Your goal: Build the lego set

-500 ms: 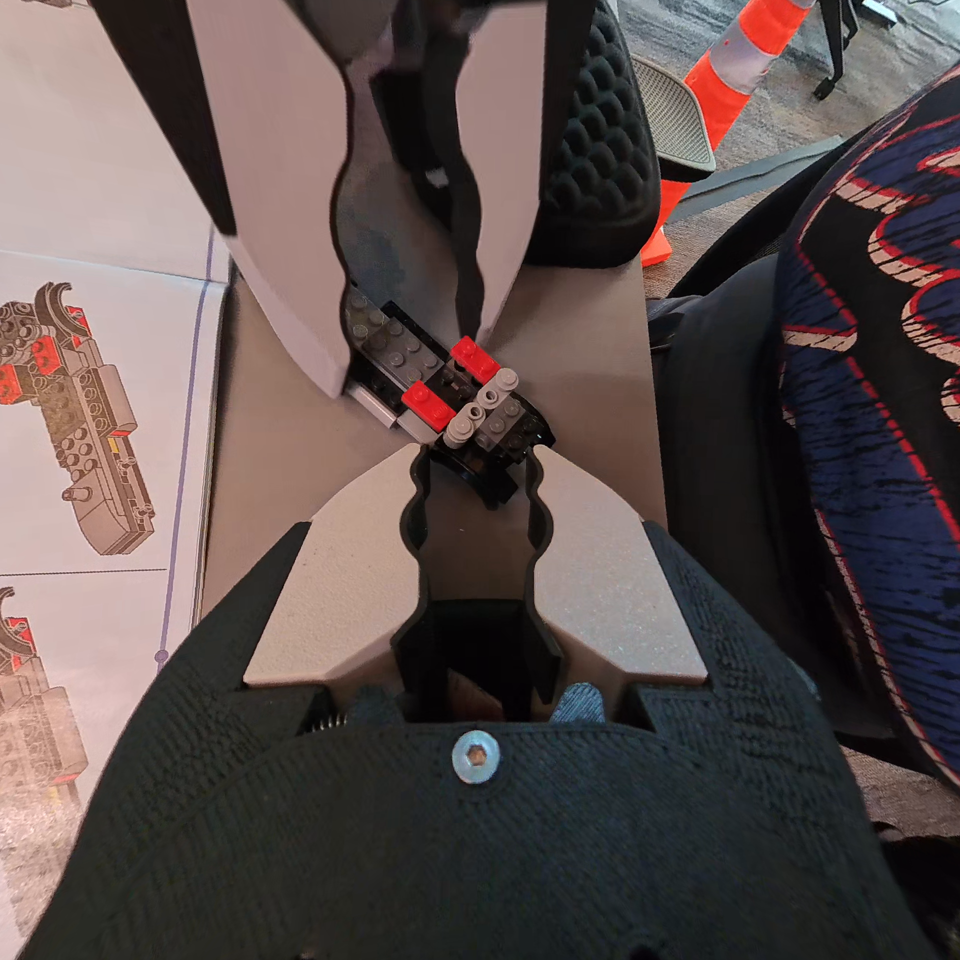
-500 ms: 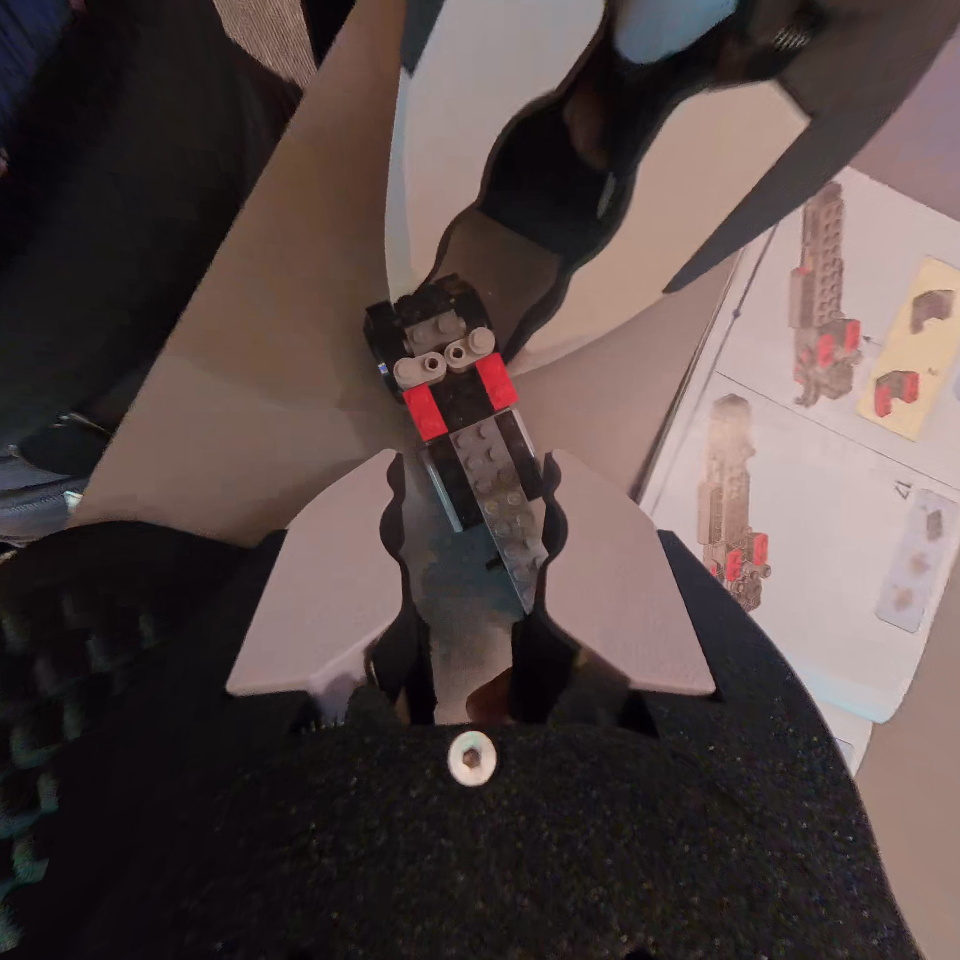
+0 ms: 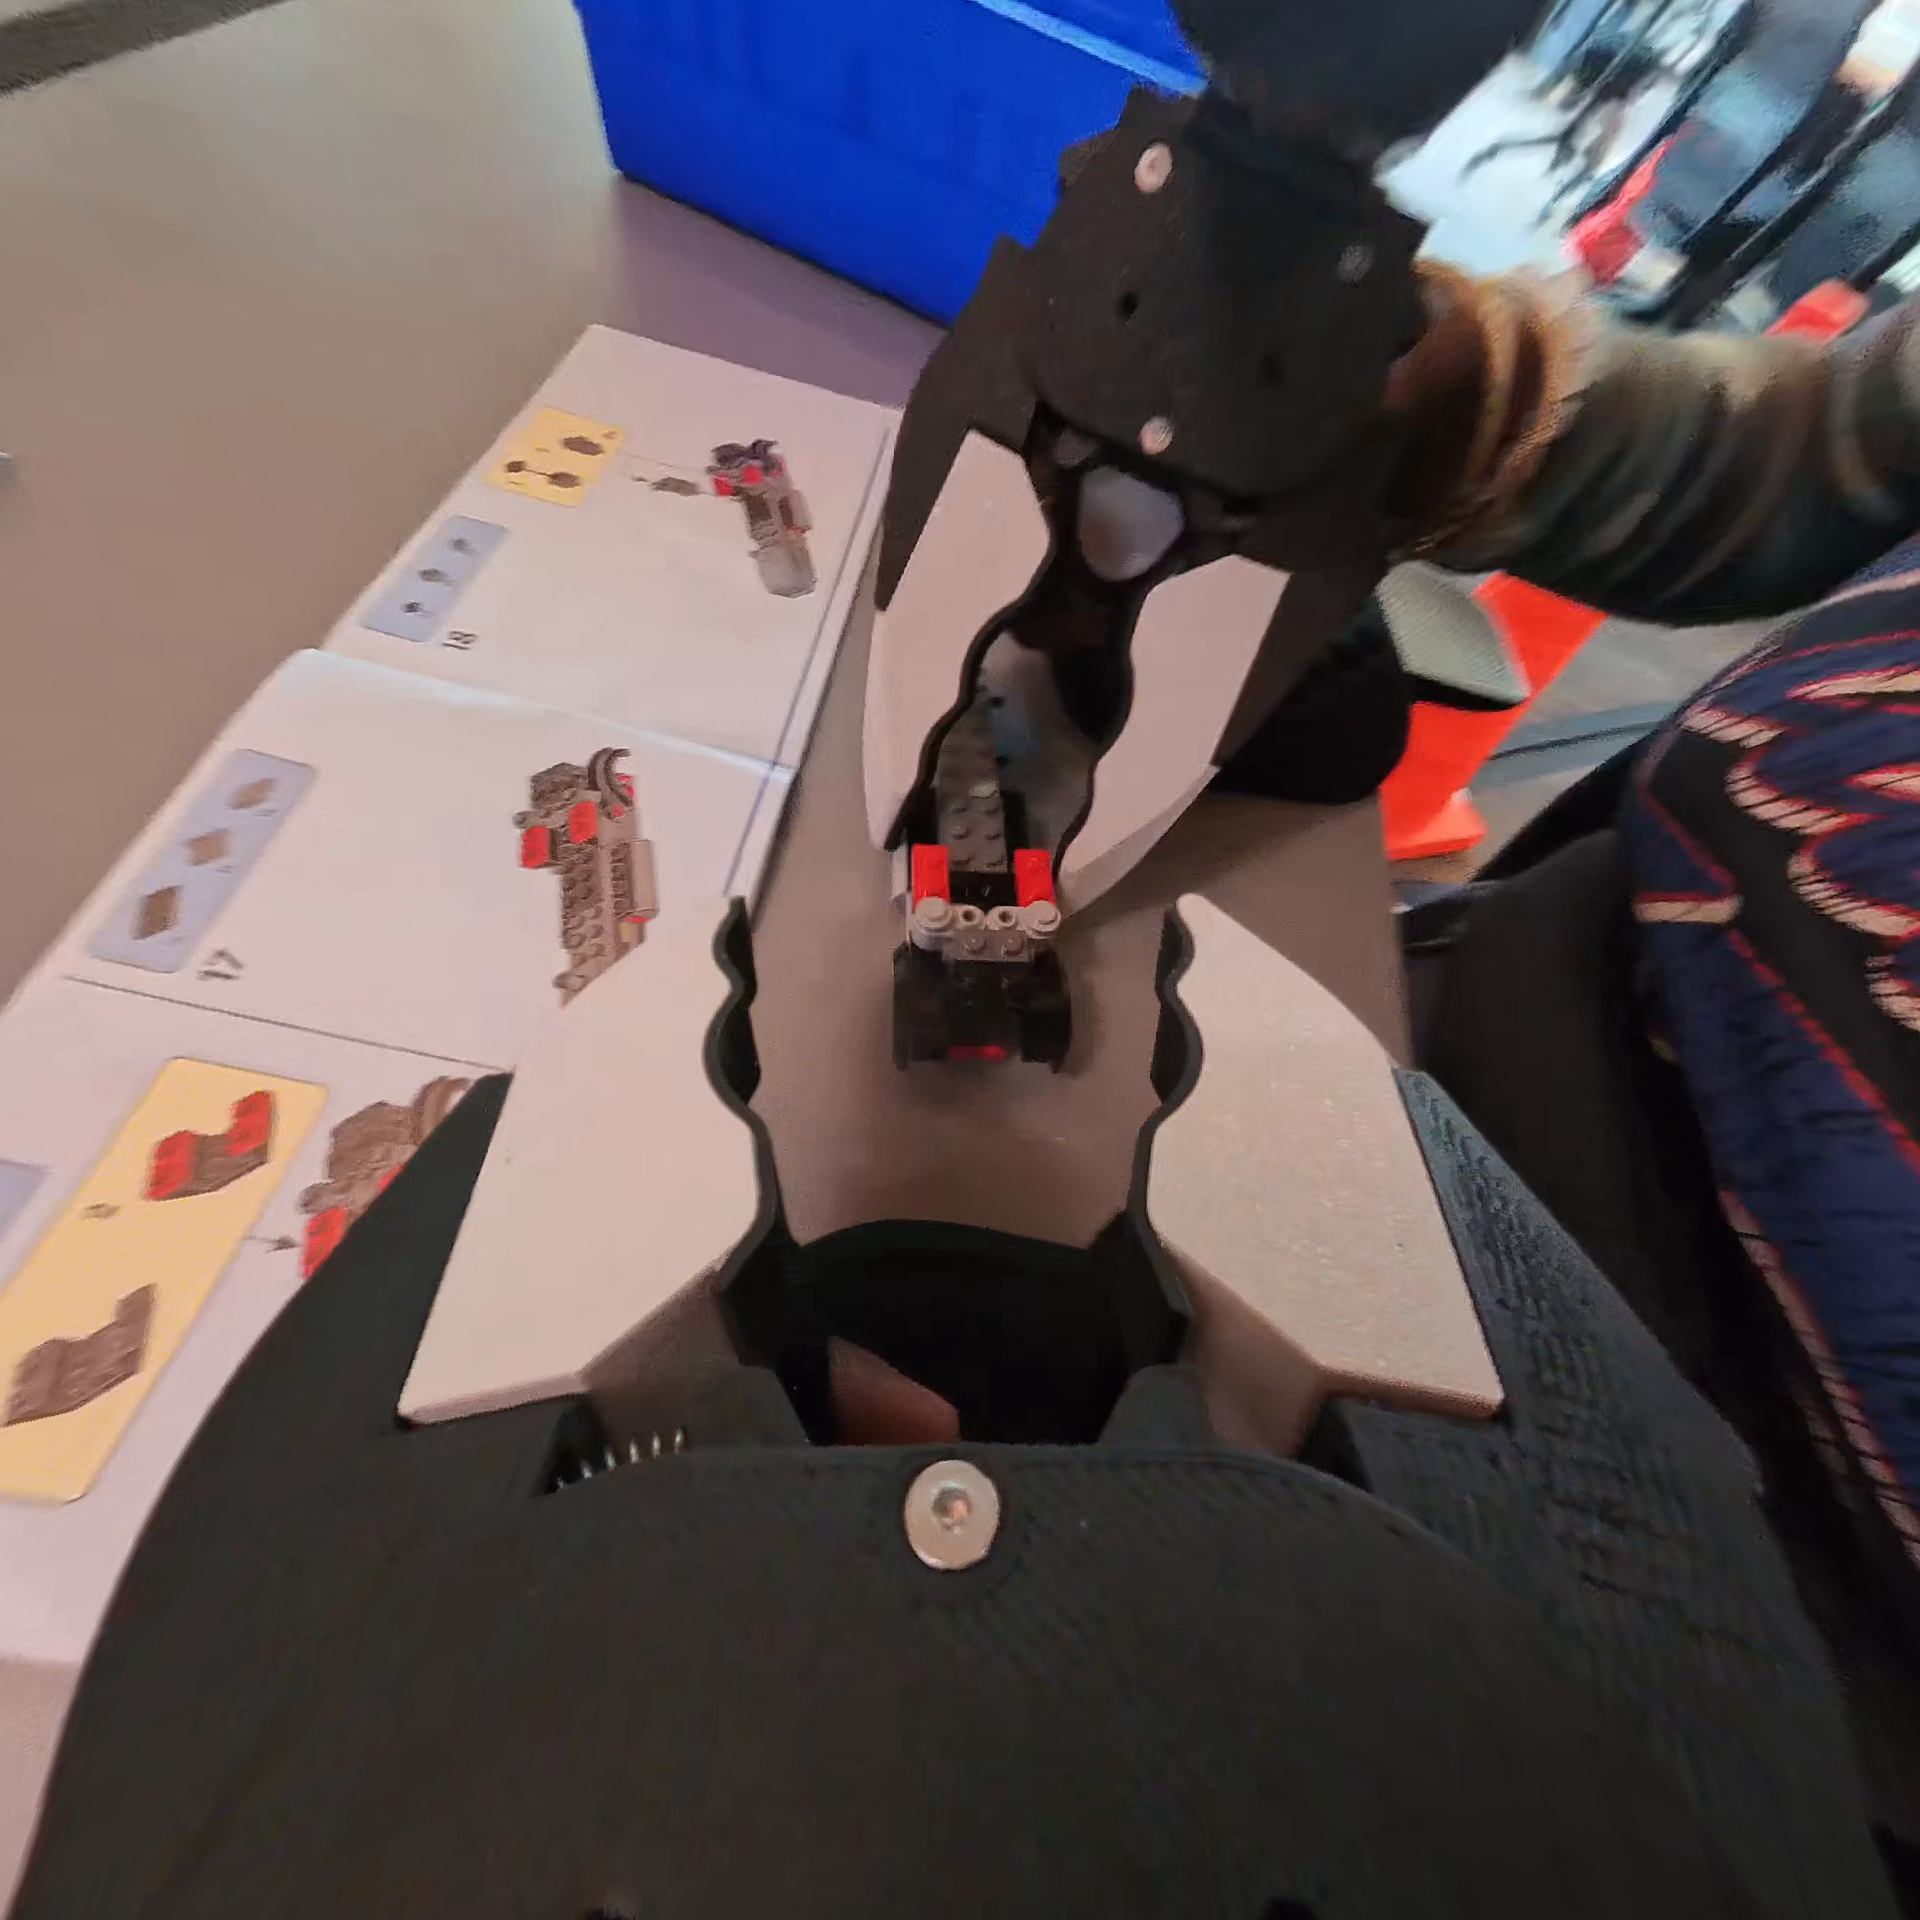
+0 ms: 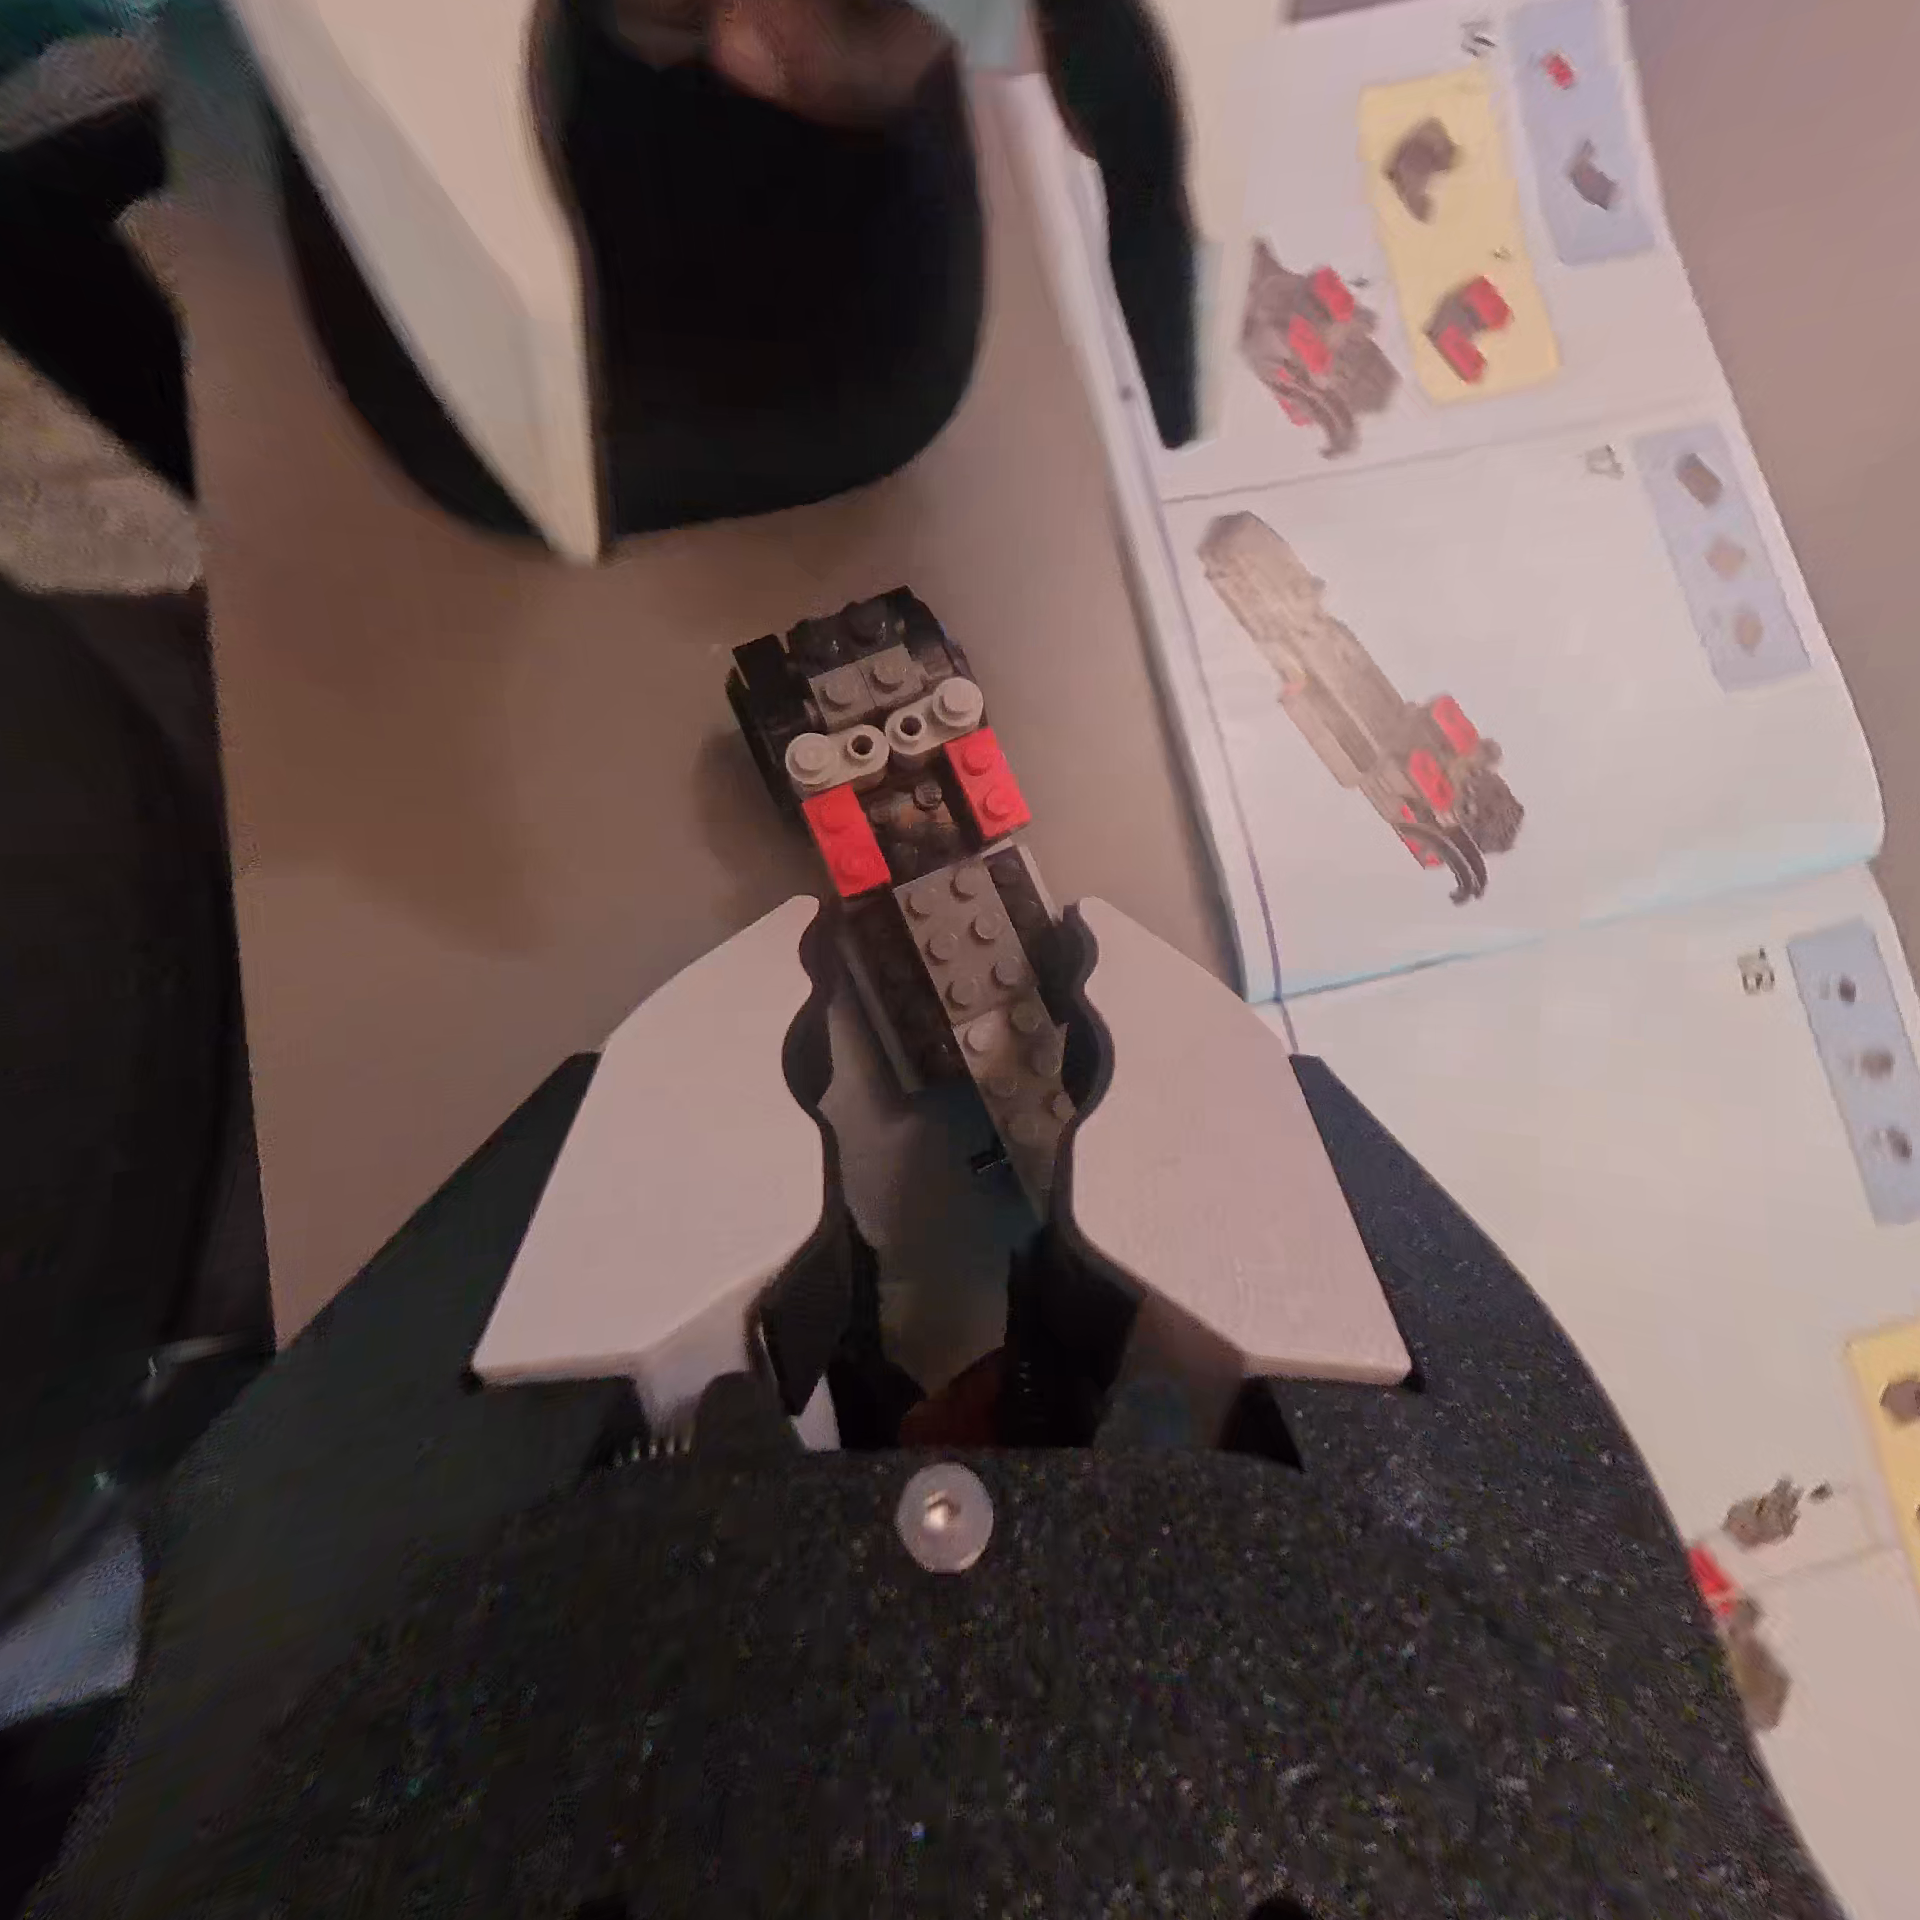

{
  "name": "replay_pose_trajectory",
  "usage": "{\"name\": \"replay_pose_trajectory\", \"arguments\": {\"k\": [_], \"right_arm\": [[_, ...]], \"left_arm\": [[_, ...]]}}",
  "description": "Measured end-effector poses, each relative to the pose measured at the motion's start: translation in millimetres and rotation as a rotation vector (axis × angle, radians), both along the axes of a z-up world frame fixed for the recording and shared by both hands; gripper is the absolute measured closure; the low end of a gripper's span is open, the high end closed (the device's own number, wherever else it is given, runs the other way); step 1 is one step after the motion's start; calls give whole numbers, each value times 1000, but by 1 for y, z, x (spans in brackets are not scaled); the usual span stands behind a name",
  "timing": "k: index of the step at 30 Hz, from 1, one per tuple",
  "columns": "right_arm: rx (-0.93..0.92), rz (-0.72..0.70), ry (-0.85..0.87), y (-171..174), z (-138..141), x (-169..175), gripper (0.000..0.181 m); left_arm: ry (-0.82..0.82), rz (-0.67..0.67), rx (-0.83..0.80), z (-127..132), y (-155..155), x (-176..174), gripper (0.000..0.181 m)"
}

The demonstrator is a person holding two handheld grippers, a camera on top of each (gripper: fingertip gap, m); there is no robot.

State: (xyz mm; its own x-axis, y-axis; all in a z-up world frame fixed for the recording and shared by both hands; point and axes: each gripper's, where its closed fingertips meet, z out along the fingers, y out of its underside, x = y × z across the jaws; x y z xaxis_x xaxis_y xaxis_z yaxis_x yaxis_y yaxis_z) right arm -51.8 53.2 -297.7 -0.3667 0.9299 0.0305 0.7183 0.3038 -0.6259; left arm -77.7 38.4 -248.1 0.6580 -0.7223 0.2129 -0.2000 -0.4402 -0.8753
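**Right gripper holds the model's tail; left gripper released**

The black, grey and red Lego model [image 4: 914, 862] lies on the table [image 4: 468, 790], its grey studded tail clamped in the right gripper [image 4: 943, 935]. Its black nose points toward 12 o'clock from there, at the left gripper [image 3: 956, 935], whose jaws gape wide, touching nothing. The instruction booklet [image 4: 1507, 1091] lies at 3 o'clock.

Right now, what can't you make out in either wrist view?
- Lego model, right wrist view: its rear end sits between the right gripper fingers, so the contact is unclear.
- Model underside: hidden against the table in both views.
- Instruction booklet, left wrist view: motion blur smears the diagrams; lower pages are covered by the left gripper.
- Background top right, left wrist view: blurred.
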Motion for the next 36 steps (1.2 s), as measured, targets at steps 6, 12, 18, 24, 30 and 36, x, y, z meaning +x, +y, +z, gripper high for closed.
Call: {"name": "replay_pose_trajectory", "arguments": {"k": [6, 12, 18, 24, 30, 36], "right_arm": [[-72, -136, 40, -6, 1, -8, 139], [-122, -101, 189, 6, 36, 8, 145], [-45, -156, 174, 42, 42, 50, 155], [-75, -123, 65, 45, 28, 75, 153], [-37, -65, 79, 37, 12, 55, 154], [-50, -29, 56, 32, 3, 47, 162]], "left_arm": [[305, 2, 4, -34, 6, 3, 108], [353, -33, -55, -46, 3, 5, 116], [349, -36, -52, -46, 2, 5, 136], [342, -51, -56, -46, 0, 6, 137], [336, -53, -63, -46, -1, 7, 137], [332, -58, -63, -45, -2, 7, 137]]}}
